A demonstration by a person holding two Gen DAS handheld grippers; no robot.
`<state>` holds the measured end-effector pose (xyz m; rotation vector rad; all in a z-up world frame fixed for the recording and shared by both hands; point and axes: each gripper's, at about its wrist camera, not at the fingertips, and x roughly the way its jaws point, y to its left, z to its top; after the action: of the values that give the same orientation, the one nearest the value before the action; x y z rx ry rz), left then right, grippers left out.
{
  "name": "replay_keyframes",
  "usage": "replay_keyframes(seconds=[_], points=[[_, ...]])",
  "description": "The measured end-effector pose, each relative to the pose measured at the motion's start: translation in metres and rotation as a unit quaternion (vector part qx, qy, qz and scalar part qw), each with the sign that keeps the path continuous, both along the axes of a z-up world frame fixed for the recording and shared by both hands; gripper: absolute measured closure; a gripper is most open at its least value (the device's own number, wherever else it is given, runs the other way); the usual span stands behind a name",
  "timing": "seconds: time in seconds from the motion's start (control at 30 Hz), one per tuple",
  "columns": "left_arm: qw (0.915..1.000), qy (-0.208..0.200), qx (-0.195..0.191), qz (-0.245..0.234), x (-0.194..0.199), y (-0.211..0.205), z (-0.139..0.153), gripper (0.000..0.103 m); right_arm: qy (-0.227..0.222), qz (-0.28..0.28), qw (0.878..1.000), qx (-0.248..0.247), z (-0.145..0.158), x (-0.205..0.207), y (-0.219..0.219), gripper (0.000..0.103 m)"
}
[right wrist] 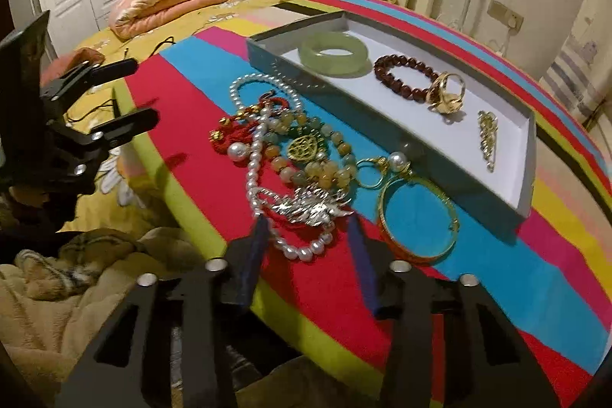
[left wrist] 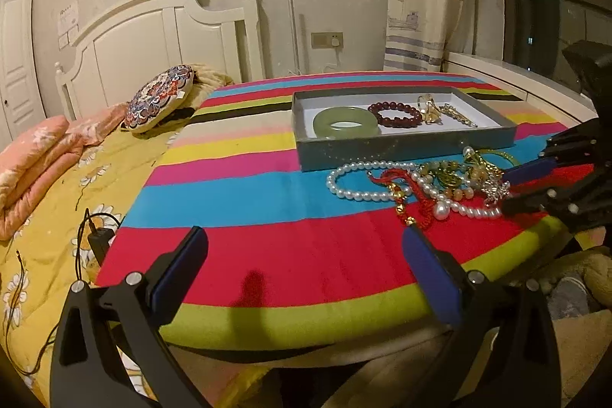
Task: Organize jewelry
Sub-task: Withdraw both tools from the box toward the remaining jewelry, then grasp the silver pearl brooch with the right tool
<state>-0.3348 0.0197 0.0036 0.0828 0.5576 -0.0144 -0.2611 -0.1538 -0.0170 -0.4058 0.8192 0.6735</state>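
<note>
1. Right wrist view: grey tray [right wrist: 390, 136] with a white floor on the striped cloth [right wrist: 497, 293]. Already sorted inside it, each lying apart: jade bangle [right wrist: 332, 54], dark red bead bracelet [right wrist: 405, 75], gold ring [right wrist: 447, 94], small gold chain piece [right wrist: 486, 136].
2. Same view: unsorted heap just in front of the tray's near wall. It holds a pearl necklace [right wrist: 254, 174], a red cord charm [right wrist: 233, 136], a string of jade-coloured beads [right wrist: 306, 155] with a gold medallion, a silver ornament [right wrist: 313, 209], a small gold hoop with a pearl [right wrist: 382, 170] and a gold bangle [right wrist: 419, 216].
3. Right gripper [right wrist: 306, 235]: narrowed jaws straddling the silver ornament and the near loop of pearls. Whether the pads press on either cannot be told; no piece is lifted.
4. Left wrist view: left gripper [left wrist: 306, 255] spread wide and empty over bare red cloth, left of the heap.
5. Progress, as a judgement: four pieces are placed and about six remain, so the task is somewhat under half done. The remaining strands are intertwined, so lifting one may drag its neighbours.
</note>
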Motion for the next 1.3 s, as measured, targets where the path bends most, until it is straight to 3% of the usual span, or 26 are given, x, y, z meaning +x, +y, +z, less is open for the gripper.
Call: replay_keyframes(seconds=[0.23, 0.4, 0.53, 0.7, 0.8, 0.87, 0.93, 1.13, 1.3], points=[[0.9998, 0.007, -0.018, 0.005, 0.003, 0.004, -0.003, 0.002, -0.023, -0.009, 0.999, 0.024, 0.012, 0.017, 0.005, 0.079], [0.9999, 0.008, -0.014, 0.001, 0.002, -0.001, -0.005, 0.002, -0.039, -0.004, 0.998, 0.041, 0.022, 0.038, 0.023, 0.079], [0.9998, 0.013, -0.016, 0.001, 0.003, -0.002, -0.008, 0.002, -0.053, -0.012, 0.998, 0.025, 0.019, 0.054, 0.037, 0.079], [0.9997, 0.014, -0.02, 0.008, 0.0, 0.003, -0.011, 0.002, -0.069, -0.03, 0.996, 0.046, 0.035, 0.052, 0.022, 0.08], [0.9995, 0.012, -0.027, 0.011, -0.001, 0.005, -0.011, 0.002, -0.055, -0.012, 0.997, 0.052, 0.041, 0.039, 0.012, 0.075], [0.9995, 0.012, -0.029, 0.01, -0.001, 0.005, -0.011, 0.002, -0.055, -0.002, 0.998, 0.043, 0.036, 0.033, 0.01, 0.055], [0.9995, 0.012, -0.028, 0.006, 0.0, 0.003, -0.011, 0.002, -0.052, 0.01, 0.998, 0.027, 0.026, 0.029, 0.015, 0.048], [0.9997, 0.015, -0.017, -0.001, 0.0, -0.003, -0.013, 0.002, -0.049, 0.03, 0.998, 0.006, 0.013, 0.038, 0.027, 0.049], [0.9996, 0.019, -0.02, 0.0, 0.002, -0.001, -0.015, 0.002, -0.01, 0.032, 0.999, 0.022, 0.003, 0.052, 0.026, 0.051]])
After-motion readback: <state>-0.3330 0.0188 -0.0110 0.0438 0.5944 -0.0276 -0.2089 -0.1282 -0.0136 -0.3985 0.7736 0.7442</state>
